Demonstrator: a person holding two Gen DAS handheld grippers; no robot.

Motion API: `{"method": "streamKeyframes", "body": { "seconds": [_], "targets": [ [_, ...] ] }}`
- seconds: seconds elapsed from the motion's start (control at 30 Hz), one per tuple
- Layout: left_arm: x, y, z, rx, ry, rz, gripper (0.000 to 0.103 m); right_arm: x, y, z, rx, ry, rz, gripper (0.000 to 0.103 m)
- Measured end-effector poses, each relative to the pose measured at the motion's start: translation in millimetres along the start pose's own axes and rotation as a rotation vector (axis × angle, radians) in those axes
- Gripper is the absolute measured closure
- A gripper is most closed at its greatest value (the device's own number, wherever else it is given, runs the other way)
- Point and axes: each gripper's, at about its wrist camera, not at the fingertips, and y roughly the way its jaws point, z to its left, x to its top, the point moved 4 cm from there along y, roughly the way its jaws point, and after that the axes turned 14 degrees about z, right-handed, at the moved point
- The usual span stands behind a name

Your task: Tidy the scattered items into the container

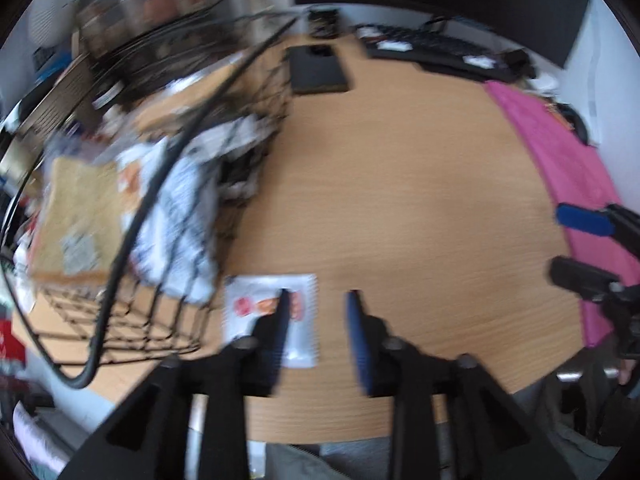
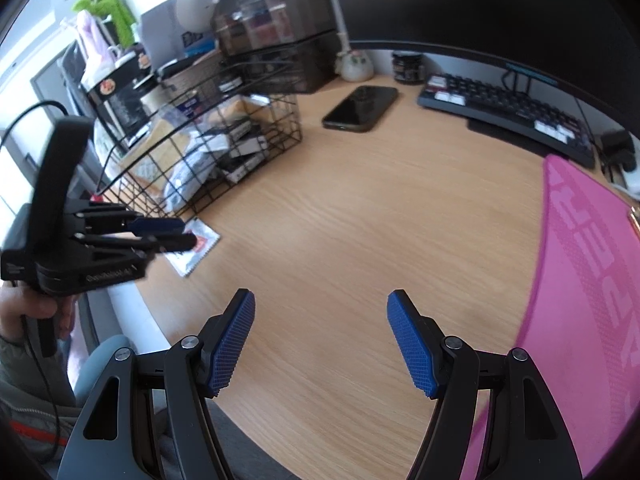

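A white sachet with red and orange print lies flat on the wooden desk, just right of the black wire basket. The basket holds several packets, a brown one and white printed ones among them. My left gripper hovers over the sachet with its jaws drawn close. Nothing shows between them, and its left finger covers part of the sachet. My right gripper stands open and empty over bare desk near the front edge.
A black phone lies behind the basket. A keyboard sits under the monitor at the back. A pink mat covers the right side. A dark jar and storage drawers stand at the rear.
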Motion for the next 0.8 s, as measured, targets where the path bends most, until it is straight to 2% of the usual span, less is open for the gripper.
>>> {"method": "streamKeyframes", "body": {
  "seconds": [0.03,0.1,0.17,0.23,0.27,0.33,0.47,0.8],
  "targets": [
    [-1.9,3.6,5.4,0.008,-0.016,0.0,0.057,2.8,0.7,4.1,0.008,-0.008,-0.002,0.034],
    [-3.0,8.9,10.7,0.012,-0.028,0.007,0.057,5.6,1.7,9.4,0.012,-0.019,-0.002,0.034],
    [-2.1,14.4,12.4,-0.007,-0.032,0.013,0.057,6.9,2.8,12.8,0.009,-0.025,-0.001,0.034],
    [-1.3,26.3,8.9,-0.032,-0.019,0.052,0.057,5.3,4.1,12.7,0.006,-0.022,0.006,0.034],
    [-1.4,32.0,6.8,-0.042,-0.013,0.074,0.055,4.4,4.1,11.8,0.004,-0.019,0.006,0.034],
    [-0.1,33.5,-1.2,-0.036,0.011,0.056,0.05,2.2,2.5,5.9,-0.005,-0.007,0.006,0.034],
    [4.2,32.3,-22.2,-0.108,0.046,0.058,0.048,-1.2,-4.4,-6.7,-0.015,0.023,-0.005,0.034],
    [33.3,27.8,-147.0,-0.251,0.283,0.06,0.043,-27.0,-29.8,-50.1,-0.064,0.115,-0.031,0.034]
  ]
}}
